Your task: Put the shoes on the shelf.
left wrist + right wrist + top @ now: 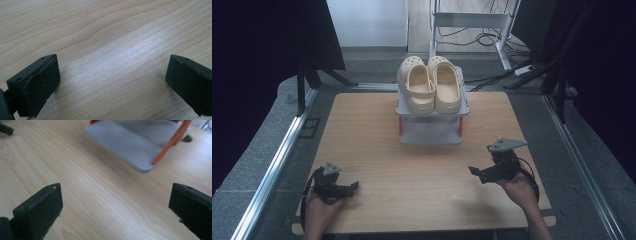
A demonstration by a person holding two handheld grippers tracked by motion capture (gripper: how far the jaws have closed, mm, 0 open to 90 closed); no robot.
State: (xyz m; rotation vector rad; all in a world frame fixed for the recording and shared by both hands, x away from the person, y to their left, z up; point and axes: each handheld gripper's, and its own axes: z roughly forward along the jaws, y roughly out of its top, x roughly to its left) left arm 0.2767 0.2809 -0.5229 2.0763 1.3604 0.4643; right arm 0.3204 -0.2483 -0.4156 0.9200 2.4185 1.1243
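This looks like a lab or recording studio, not a home. Black curtains [257, 45] hang to the far left of the left gripper [349, 187] and far right of the right gripper [476, 171]. Metal rails [272, 170] line the floor outside each gripper. Well beyond both, past the shoe rack [432, 131], loose cables [492, 37] trail around a white metal frame [472, 20] on grey carpet [242, 150].
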